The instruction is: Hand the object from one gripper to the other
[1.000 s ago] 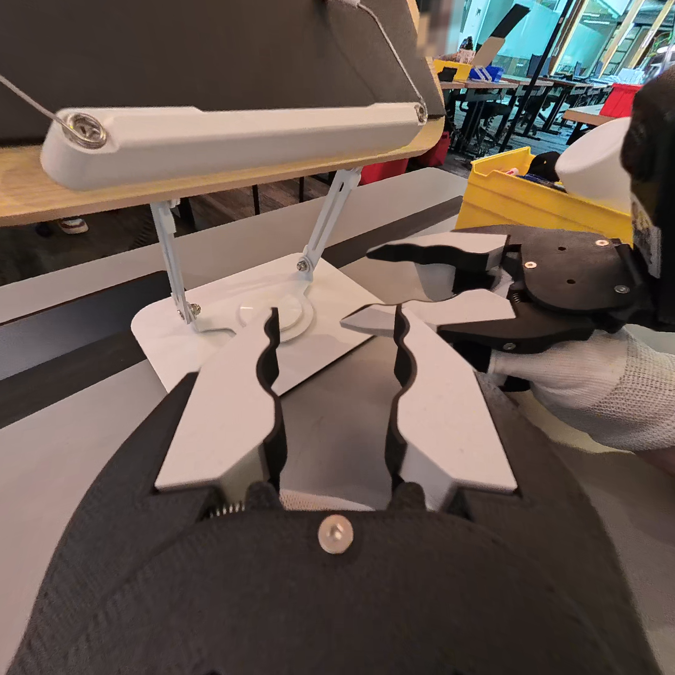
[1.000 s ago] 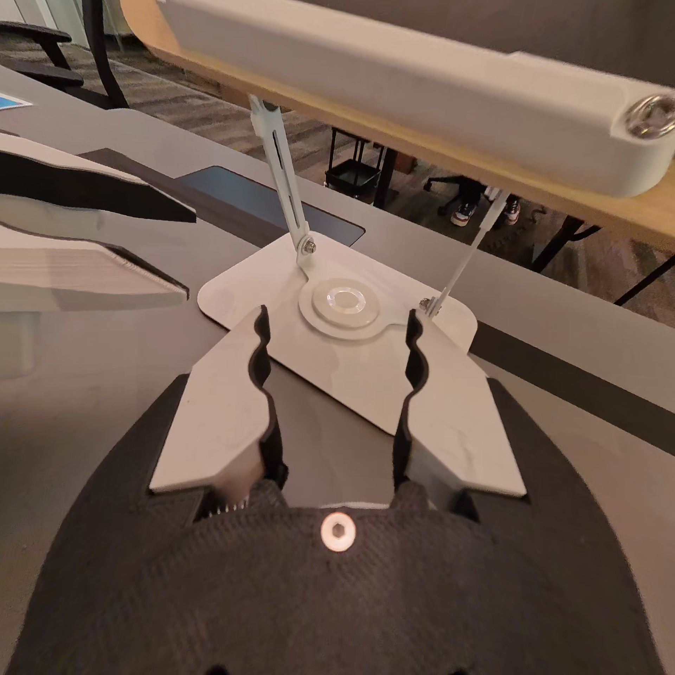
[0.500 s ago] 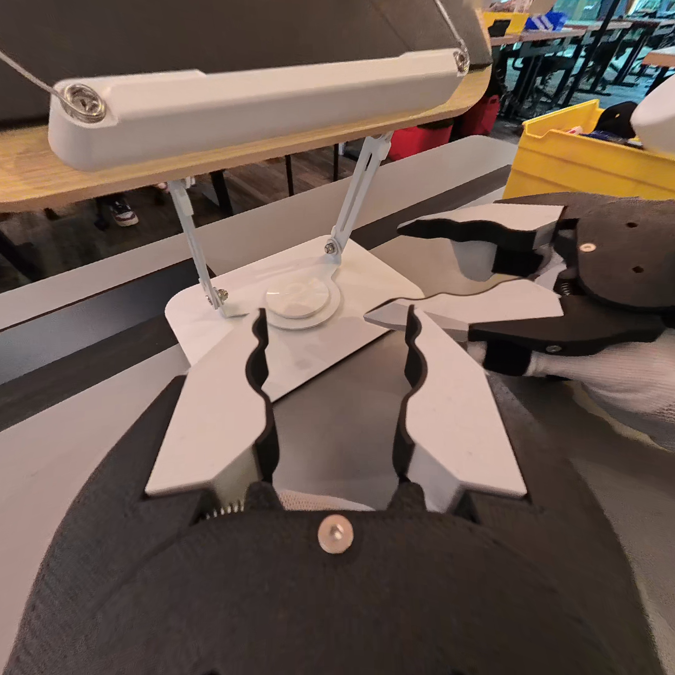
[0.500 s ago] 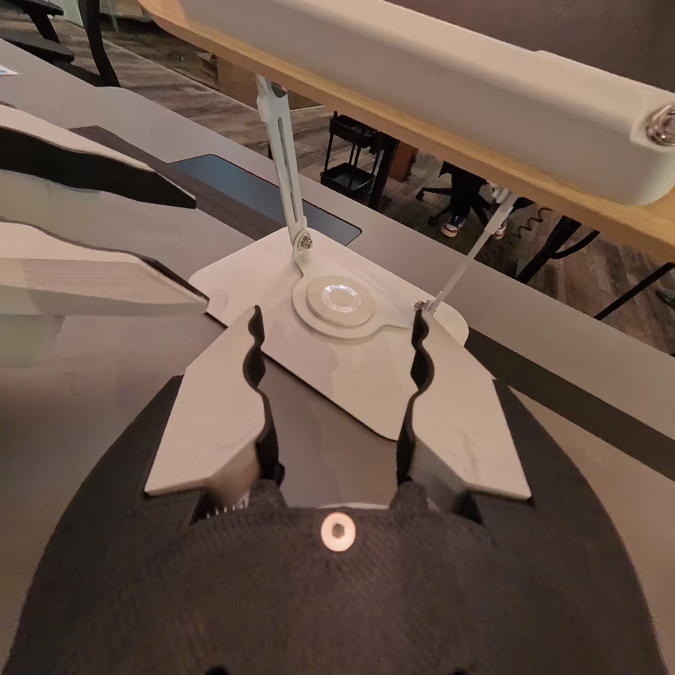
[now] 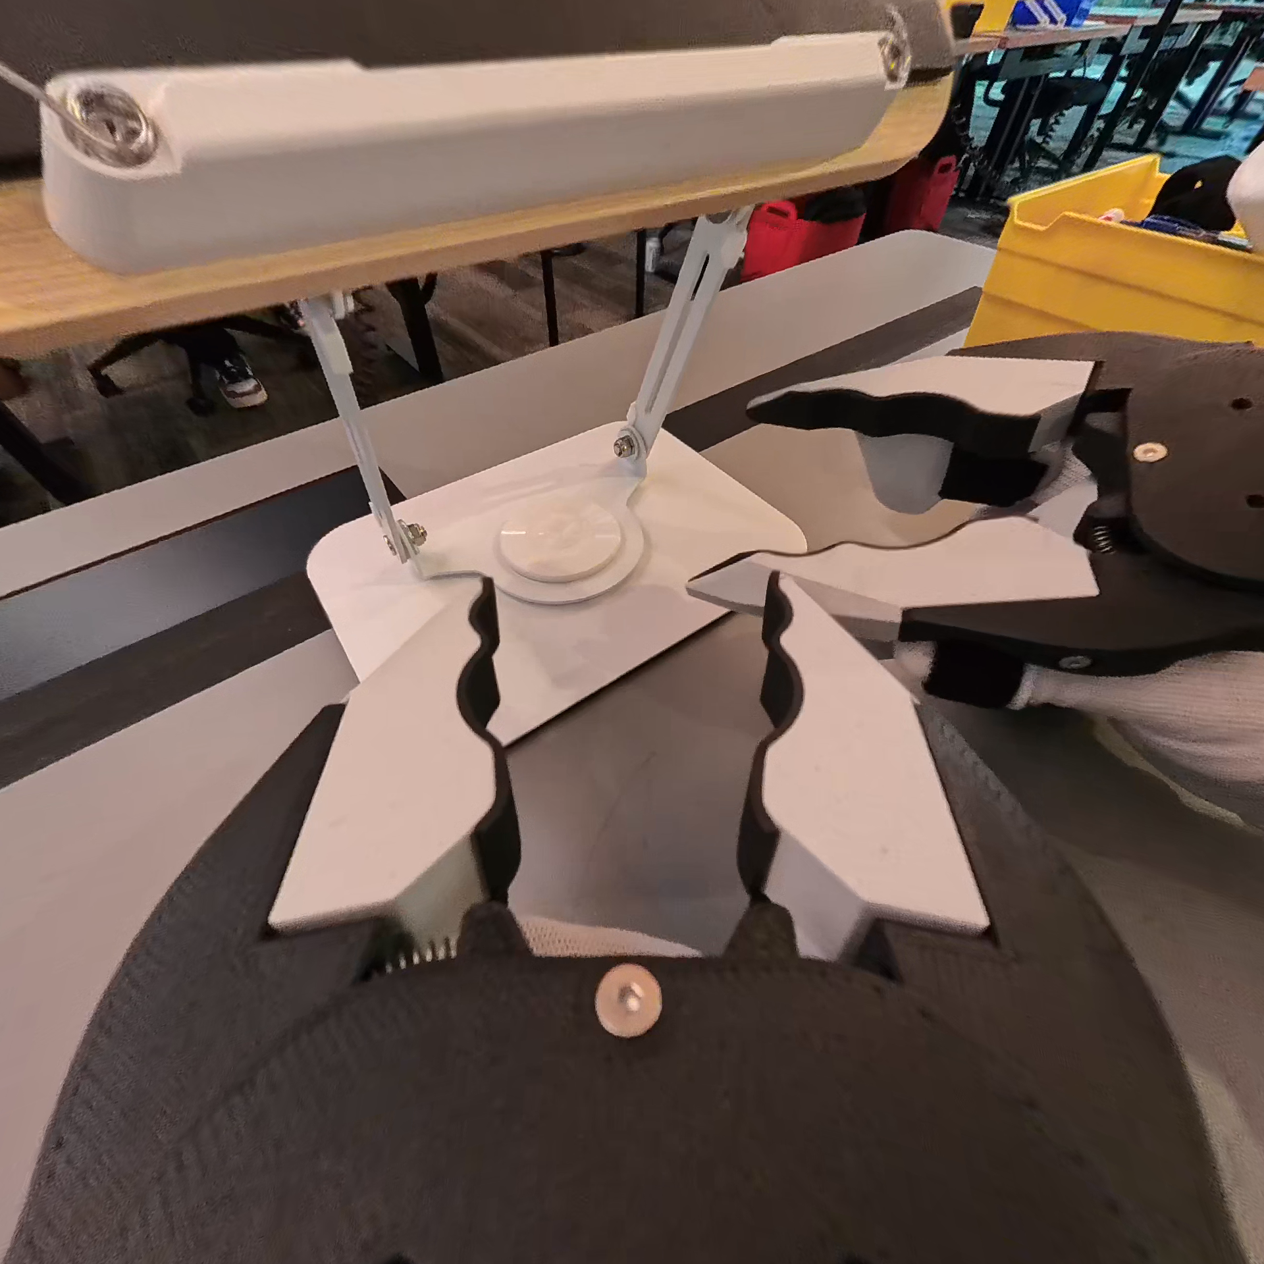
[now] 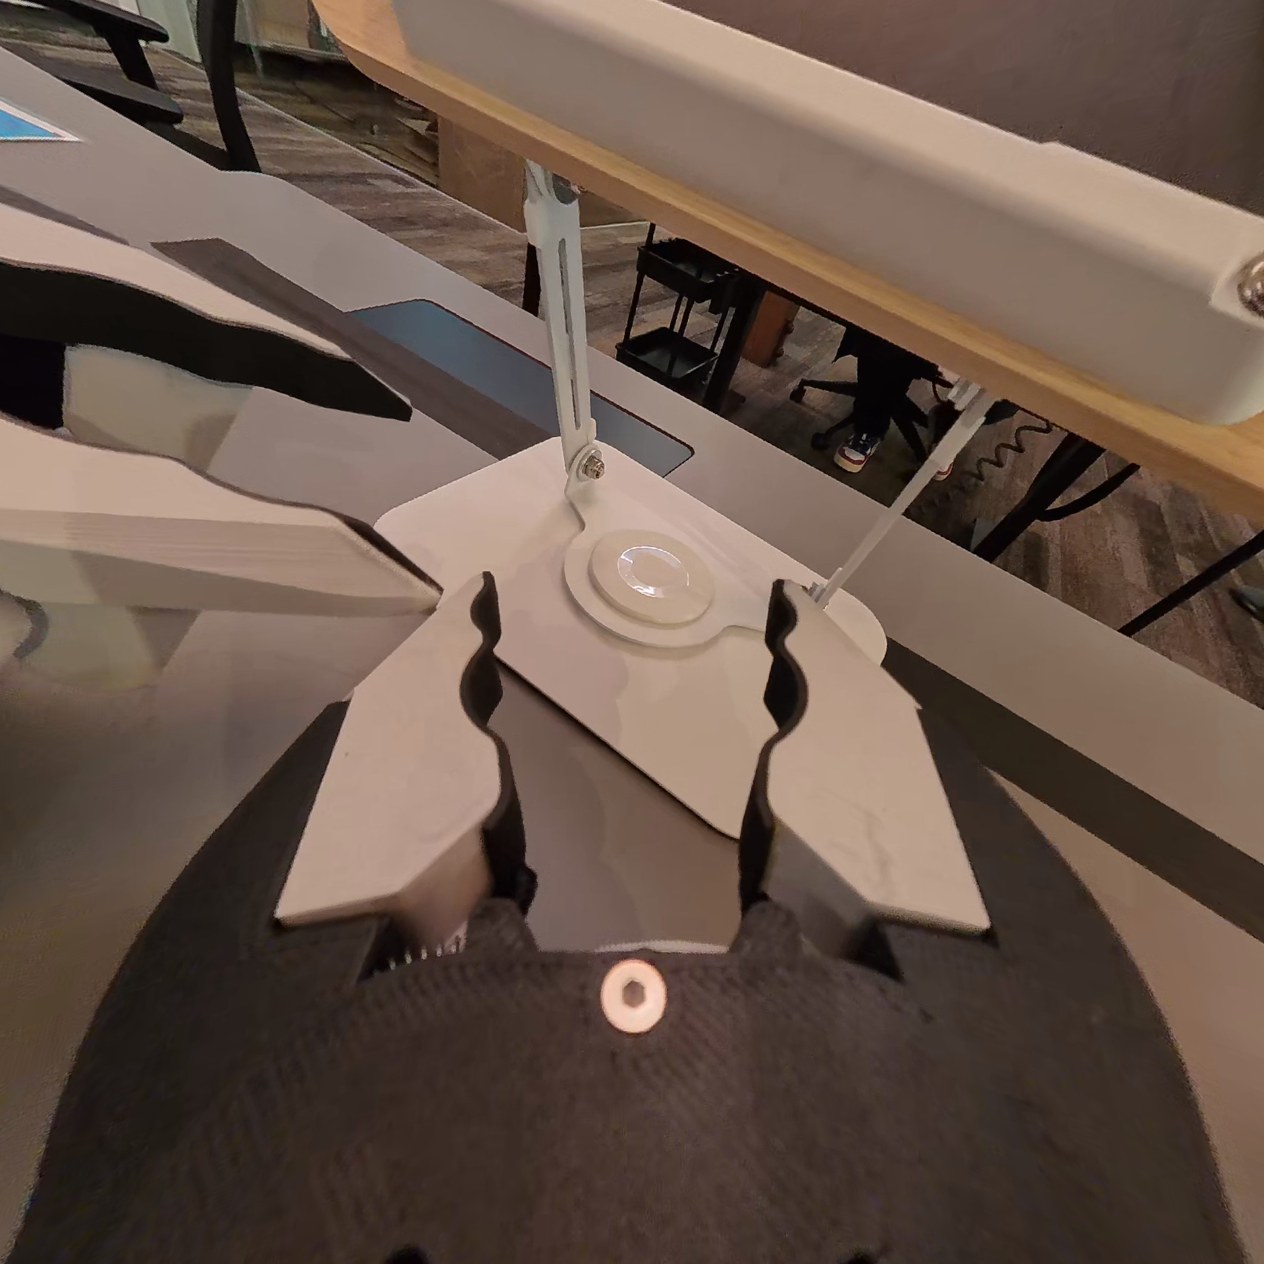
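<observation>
A white desk lamp stands on the grey table: flat base plate point(image 5: 581, 656), round disc point(image 5: 561, 547), two thin arms, long head bar point(image 5: 479, 137) overhead. My left gripper point(image 5: 629, 588) is open and empty, its fingertips over the near edge of the base. My right gripper point(image 5: 725, 499) comes in from the right, open and empty, held by a white-gloved hand point(image 5: 1163, 739). In the right wrist view my right gripper point(image 6: 633, 585) is open over the base point(image 6: 650, 718) beside the disc point(image 6: 650, 581), under the head bar point(image 6: 821, 205). The left gripper point(image 6: 424, 506) is close on its left.
A yellow bin point(image 5: 1094, 273) stands at the table's far right. A wooden desk edge point(image 5: 410, 267) runs behind the lamp head, with red containers point(image 5: 786, 232) and chair legs on the floor beyond. A dark stripe point(image 5: 137, 656) crosses the table. A black office chair point(image 6: 137, 82) stands far left. The head bar point(image 6: 821, 205) is about 8 cm from my right fingertips. My left wrist view point(image 5: 698, 153) looks at it from another angle.
Both grippers have moved in closer to the lamp base, and their tips now stand nearer each other. Both stay open and empty.
</observation>
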### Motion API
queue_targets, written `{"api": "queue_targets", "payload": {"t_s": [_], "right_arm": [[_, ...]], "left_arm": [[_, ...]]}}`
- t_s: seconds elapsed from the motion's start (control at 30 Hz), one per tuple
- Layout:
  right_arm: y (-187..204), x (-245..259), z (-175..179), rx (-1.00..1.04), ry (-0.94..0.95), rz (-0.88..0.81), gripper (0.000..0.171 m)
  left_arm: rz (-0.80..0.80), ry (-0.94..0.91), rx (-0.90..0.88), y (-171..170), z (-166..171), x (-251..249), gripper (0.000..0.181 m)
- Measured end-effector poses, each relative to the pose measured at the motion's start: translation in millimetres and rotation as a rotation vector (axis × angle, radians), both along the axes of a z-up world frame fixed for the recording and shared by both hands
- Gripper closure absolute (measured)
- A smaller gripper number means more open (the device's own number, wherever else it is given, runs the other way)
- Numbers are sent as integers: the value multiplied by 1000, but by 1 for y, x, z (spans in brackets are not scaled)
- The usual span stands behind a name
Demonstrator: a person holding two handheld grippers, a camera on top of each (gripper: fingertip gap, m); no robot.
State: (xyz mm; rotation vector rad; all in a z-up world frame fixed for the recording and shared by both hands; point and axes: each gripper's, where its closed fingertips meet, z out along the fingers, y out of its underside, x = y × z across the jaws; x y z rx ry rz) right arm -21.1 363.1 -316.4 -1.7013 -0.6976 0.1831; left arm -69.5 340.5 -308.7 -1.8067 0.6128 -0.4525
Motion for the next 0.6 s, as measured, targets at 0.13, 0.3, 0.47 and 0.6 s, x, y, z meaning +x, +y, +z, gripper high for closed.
{"api": "queue_targets", "payload": {"t_s": [0.13, 0.3, 0.47, 0.6], "right_arm": [[1, 0, -1, 4, 2, 5, 95], [3, 2, -5, 2, -9, 6, 97], [2, 1, -4, 18, -15, 16, 97], [2, -1, -4, 11, -9, 30, 97]], "left_arm": [[38, 8, 73, 1, 22, -8, 111], [50, 6, 199, -8, 83, -18, 130], [81, 97, 271, -16, 141, -40, 143], [103, 218, 331, -40, 187, -85, 147]]}}
